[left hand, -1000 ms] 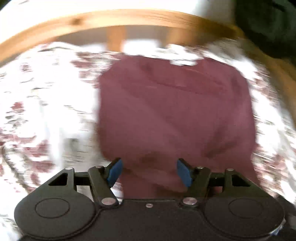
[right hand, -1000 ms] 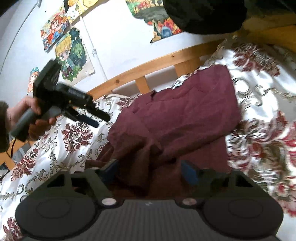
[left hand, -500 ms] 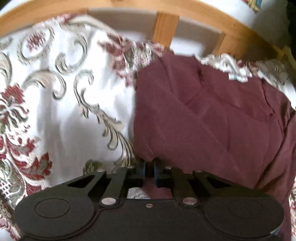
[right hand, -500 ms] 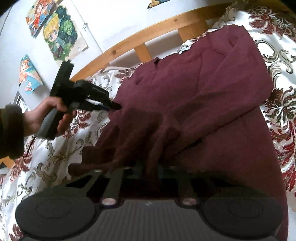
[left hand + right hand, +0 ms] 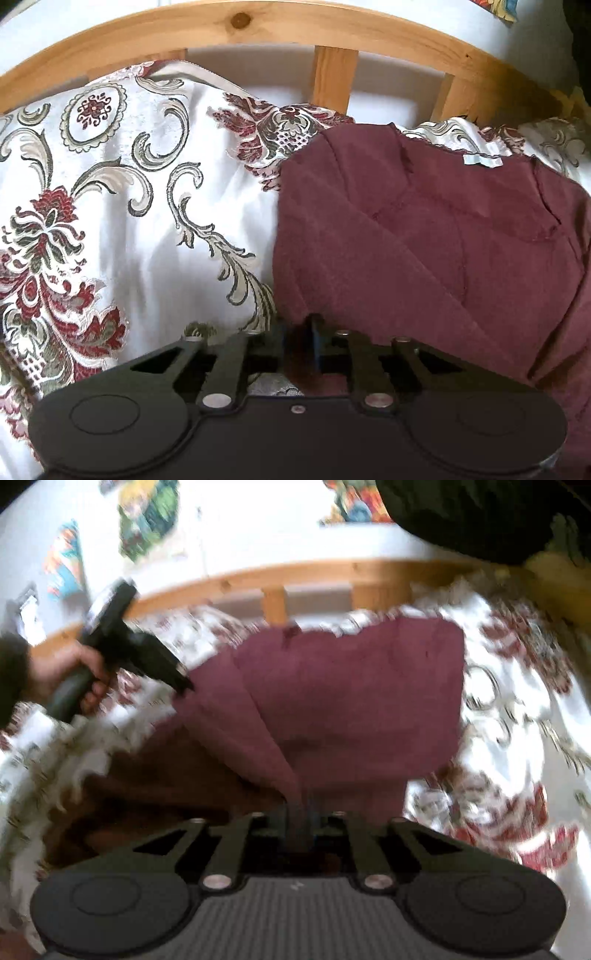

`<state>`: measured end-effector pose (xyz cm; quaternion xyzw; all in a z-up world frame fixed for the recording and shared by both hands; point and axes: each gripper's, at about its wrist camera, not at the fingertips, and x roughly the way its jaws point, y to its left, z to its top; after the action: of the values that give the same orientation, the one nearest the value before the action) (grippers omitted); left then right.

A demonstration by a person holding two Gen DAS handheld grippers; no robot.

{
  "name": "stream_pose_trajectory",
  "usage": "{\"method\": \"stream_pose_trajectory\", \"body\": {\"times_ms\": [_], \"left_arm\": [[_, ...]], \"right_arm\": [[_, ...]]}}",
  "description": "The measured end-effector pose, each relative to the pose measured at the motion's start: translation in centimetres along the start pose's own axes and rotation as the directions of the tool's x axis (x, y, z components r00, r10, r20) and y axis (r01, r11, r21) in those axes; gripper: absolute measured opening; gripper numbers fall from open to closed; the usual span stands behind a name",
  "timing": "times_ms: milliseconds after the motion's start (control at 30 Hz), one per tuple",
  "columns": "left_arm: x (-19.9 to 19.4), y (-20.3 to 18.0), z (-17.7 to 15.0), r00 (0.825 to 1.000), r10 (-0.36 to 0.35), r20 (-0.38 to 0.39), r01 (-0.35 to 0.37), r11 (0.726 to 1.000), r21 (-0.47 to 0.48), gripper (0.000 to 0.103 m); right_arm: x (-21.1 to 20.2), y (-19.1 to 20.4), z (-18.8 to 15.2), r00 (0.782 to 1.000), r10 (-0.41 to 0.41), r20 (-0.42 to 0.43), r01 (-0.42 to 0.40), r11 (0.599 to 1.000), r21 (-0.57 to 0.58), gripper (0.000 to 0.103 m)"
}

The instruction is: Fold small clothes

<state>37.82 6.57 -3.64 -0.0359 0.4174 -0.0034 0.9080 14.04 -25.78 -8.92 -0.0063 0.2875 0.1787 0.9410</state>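
Note:
A maroon garment [image 5: 424, 243] lies on a floral bedspread [image 5: 110, 206]; a small white label [image 5: 482, 161] shows at its far edge. My left gripper [image 5: 298, 343] is shut on the garment's left edge. In the right wrist view the garment [image 5: 351, 694] is partly lifted, and my right gripper [image 5: 300, 823] is shut on a bunched fold of it. The left gripper [image 5: 184, 683] also shows there, held by a hand at the garment's left edge.
A wooden bed rail [image 5: 258, 26] with slats runs along the far side against a white wall with colourful pictures [image 5: 147, 520]. A dark bundle [image 5: 480, 513] sits at the upper right. The bedspread [image 5: 517, 709] extends to the right of the garment.
Both grippers closed on the garment within the last second. The right gripper has since lifted and swung its fold toward the middle; the left holds the left edge with little movement.

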Motion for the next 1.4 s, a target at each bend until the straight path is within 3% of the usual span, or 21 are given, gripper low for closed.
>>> {"method": "stream_pose_trajectory", "body": {"times_ms": [67, 133, 233, 300, 367, 500, 567, 633, 700, 767, 867, 1000, 1133, 1233, 1333, 1400], "left_arm": [[-0.6, -0.2, -0.4, 1.0, -0.008, 0.022, 0.008, 1.0, 0.0, 0.035], [-1.7, -0.5, -1.1, 0.997, -0.043, 0.057, 0.042, 0.999, 0.008, 0.054], [-4.1, -1.1, -3.1, 0.985, -0.125, 0.12, 0.124, 0.992, 0.015, 0.066], [-5.5, -1.7, -5.1, 0.969, -0.216, 0.124, 0.213, 0.976, 0.035, 0.067], [-5.6, -2.5, -6.2, 0.957, -0.283, 0.066, 0.28, 0.959, 0.05, 0.065], [-3.9, -4.1, -6.3, 0.94, -0.335, -0.057, 0.335, 0.942, -0.019, 0.052], [-3.1, -4.4, -5.9, 0.941, -0.335, -0.058, 0.33, 0.941, -0.077, 0.052], [-2.8, -4.6, -5.3, 0.945, -0.325, -0.043, 0.32, 0.943, -0.094, 0.052], [-2.5, -5.2, -4.8, 0.954, -0.295, -0.047, 0.291, 0.953, -0.079, 0.052], [-2.0, -5.6, -4.3, 0.962, -0.263, -0.072, 0.259, 0.964, -0.062, 0.052], [-2.0, -6.2, -4.0, 0.966, -0.242, -0.088, 0.241, 0.97, -0.022, 0.052], [-3.5, -6.2, -3.9, 0.967, -0.243, -0.081, 0.245, 0.969, 0.015, 0.055], [-4.9, -6.8, -2.6, 0.972, -0.237, -0.005, 0.236, 0.964, 0.119, 0.057], [-4.0, -7.9, -1.1, 0.974, -0.227, -0.023, 0.228, 0.959, 0.171, 0.057], [-1.6, -9.8, 0.4, 0.987, -0.11, -0.114, 0.137, 0.955, 0.263, 0.051], [-0.6, -9.8, 1.1, 0.981, -0.143, -0.134, 0.171, 0.958, 0.228, 0.051]], "right_arm": [[-0.2, -0.4, -0.4, 1.0, 0.001, 0.006, -0.001, 1.0, 0.02, 0.054], [-0.4, -0.8, -0.5, 1.0, 0.014, 0.02, -0.015, 0.999, 0.052, 0.059], [0.0, -1.9, -0.6, 0.999, 0.045, 0.015, -0.046, 0.989, 0.14, 0.067], [0.2, -2.7, -0.9, 0.997, 0.079, 0.012, -0.079, 0.973, 0.215, 0.067], [0.4, -3.4, -1.0, 0.994, 0.109, 0.033, -0.114, 0.951, 0.289, 0.067], [0.7, -4.3, -1.3, 0.989, 0.136, 0.055, -0.146, 0.911, 0.385, 0.067], [0.3, -3.6, -1.1, 0.997, 0.053, 0.052, -0.068, 0.936, 0.344, 0.067], [-0.6, -2.2, -0.7, 0.995, -0.034, 0.089, 0.013, 0.975, 0.22, 0.067], [-1.7, -0.7, -0.4, 0.987, -0.023, 0.156, 0.005, 0.994, 0.113, 0.059], [-2.2, 0.5, -0.2, 0.98, 0.062, 0.19, -0.07, 0.997, 0.037, 0.038], [-1.5, 2.2, -0.3, 0.978, 0.134, 0.161, -0.13, 0.991, -0.036, 0.037], [0.7, 3.4, -1.0, 0.993, 0.074, 0.089, -0.068, 0.995, -0.073, 0.033], [1.8, 3.8, -1.6, 0.997, 0.053, 0.053, -0.048, 0.995, -0.089, 0.006], [1.5, 4.0, -1.5, 0.996, 0.064, 0.057, -0.058, 0.994, -0.098, 0.004], [0.5, 4.3, -1.3, 0.995, 0.067, 0.072, -0.054, 0.983, -0.178, 0.003], [-0.4, 4.5, -1.4, 0.993, 0.094, 0.065, -0.077, 0.972, -0.221, 0.003]]}}
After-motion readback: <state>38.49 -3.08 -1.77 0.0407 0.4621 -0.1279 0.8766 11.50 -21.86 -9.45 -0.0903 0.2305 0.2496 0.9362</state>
